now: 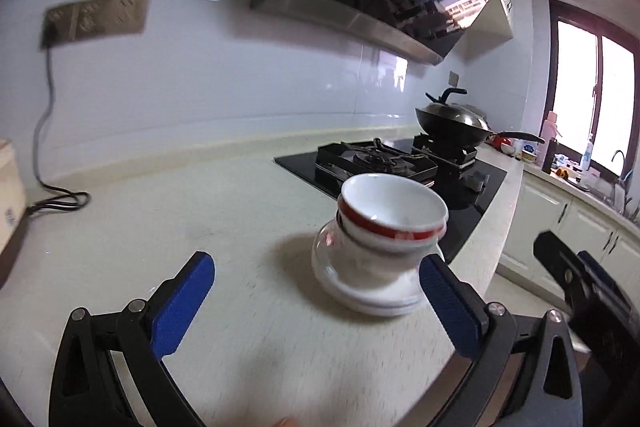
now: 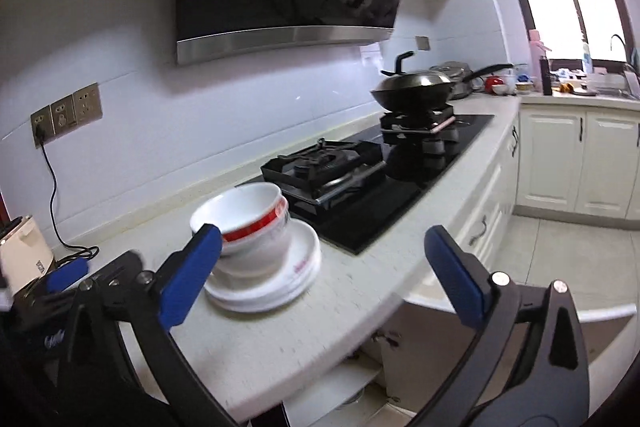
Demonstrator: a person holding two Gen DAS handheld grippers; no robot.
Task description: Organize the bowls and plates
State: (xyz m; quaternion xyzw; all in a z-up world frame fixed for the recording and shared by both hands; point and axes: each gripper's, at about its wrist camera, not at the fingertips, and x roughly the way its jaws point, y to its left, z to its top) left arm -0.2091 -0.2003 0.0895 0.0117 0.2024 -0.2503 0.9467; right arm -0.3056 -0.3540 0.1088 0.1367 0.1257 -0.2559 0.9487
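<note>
The bowls sit nested one inside another, red-banded ones among them, on top of a short stack of white plates. The whole pile stands on the counter near its front edge and just beside the near corner of the black gas hob. Stacked this way, wide plates below and bowls above, the pile takes one footprint and looks finished or nearly so, though the top bowl leans a little. The left gripper hangs low over the counter with its blue fingers spread wide and nothing between them, the pile just ahead of its right finger. The right gripper is likewise spread and empty, its left finger in front of the bowls, whether touching I cannot tell. A wok rests on the far burner, well apart.
</note>
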